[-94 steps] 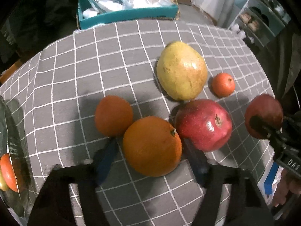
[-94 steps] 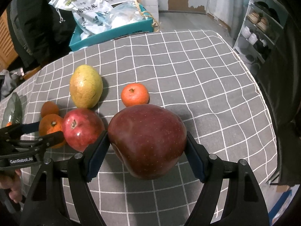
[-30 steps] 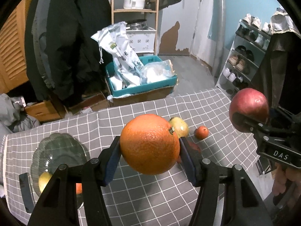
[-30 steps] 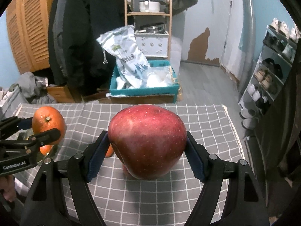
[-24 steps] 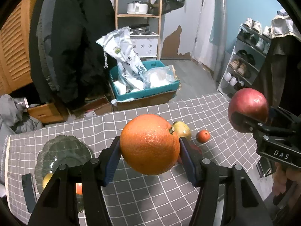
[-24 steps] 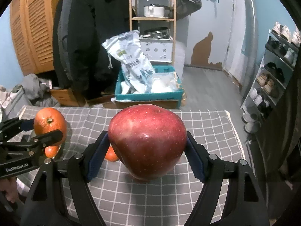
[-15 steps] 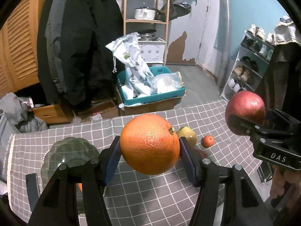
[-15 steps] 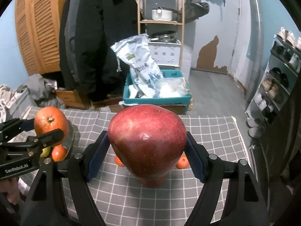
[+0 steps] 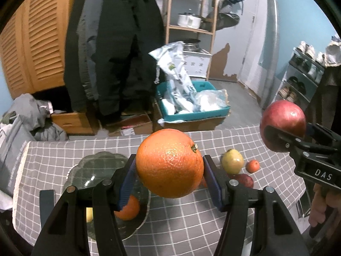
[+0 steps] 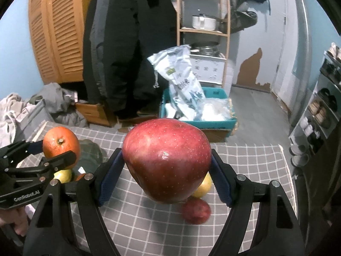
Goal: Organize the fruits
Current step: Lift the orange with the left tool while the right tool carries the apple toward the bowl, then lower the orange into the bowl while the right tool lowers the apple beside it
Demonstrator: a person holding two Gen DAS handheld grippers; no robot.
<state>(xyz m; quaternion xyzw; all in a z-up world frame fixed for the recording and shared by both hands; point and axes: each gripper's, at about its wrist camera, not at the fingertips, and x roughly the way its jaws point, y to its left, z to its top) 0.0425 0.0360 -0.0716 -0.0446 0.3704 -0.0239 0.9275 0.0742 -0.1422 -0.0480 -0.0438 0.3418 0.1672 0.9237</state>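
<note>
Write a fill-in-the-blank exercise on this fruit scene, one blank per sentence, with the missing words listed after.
1. The left gripper is shut on the ____.
2. The right gripper is shut on a large red ____.
3. The glass plate lies on a grey ____ tablecloth.
4. The yellow-green pear rests on the cloth beside a small ____.

Missing words: orange; apple; checked; mandarin

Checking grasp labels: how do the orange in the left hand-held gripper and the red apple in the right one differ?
Colour: the orange is bright orange with pebbled skin; the red apple is dark red, smooth and speckled.
Shape: the orange is round; the apple tapers toward its lower end.
Holder: the orange sits in the left hand-held gripper, the apple in the right hand-held gripper.
Shared: both are clamped between blue pads, held above the checked cloth.
</note>
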